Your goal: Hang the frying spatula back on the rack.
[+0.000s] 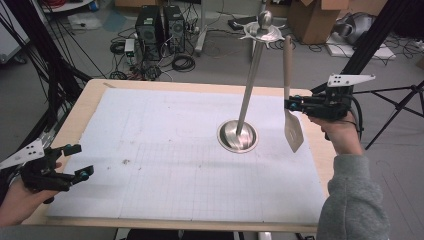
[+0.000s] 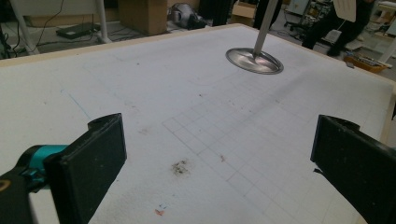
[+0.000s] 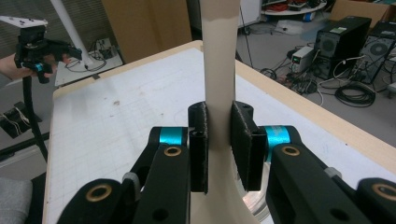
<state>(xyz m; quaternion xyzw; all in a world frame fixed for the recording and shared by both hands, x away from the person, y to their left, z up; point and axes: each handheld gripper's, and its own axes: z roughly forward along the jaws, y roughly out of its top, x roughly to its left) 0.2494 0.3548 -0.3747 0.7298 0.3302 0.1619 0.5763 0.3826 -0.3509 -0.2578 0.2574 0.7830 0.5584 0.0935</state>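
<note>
A beige spatula hangs upright above the table's right side, blade down, and my right gripper is shut on its handle. Just left of it stands a metal utensil stand with a round base and hooks at its top; that base also lies far ahead in the left gripper view. My left gripper stays open low over the table's near left corner, with nothing between its jaws, and it appears at the far side of the right gripper view.
A white gridded mat covers the wooden table. Computer towers, cables and cardboard boxes sit on the floor beyond the far edge. Black tripod legs stand off the right side.
</note>
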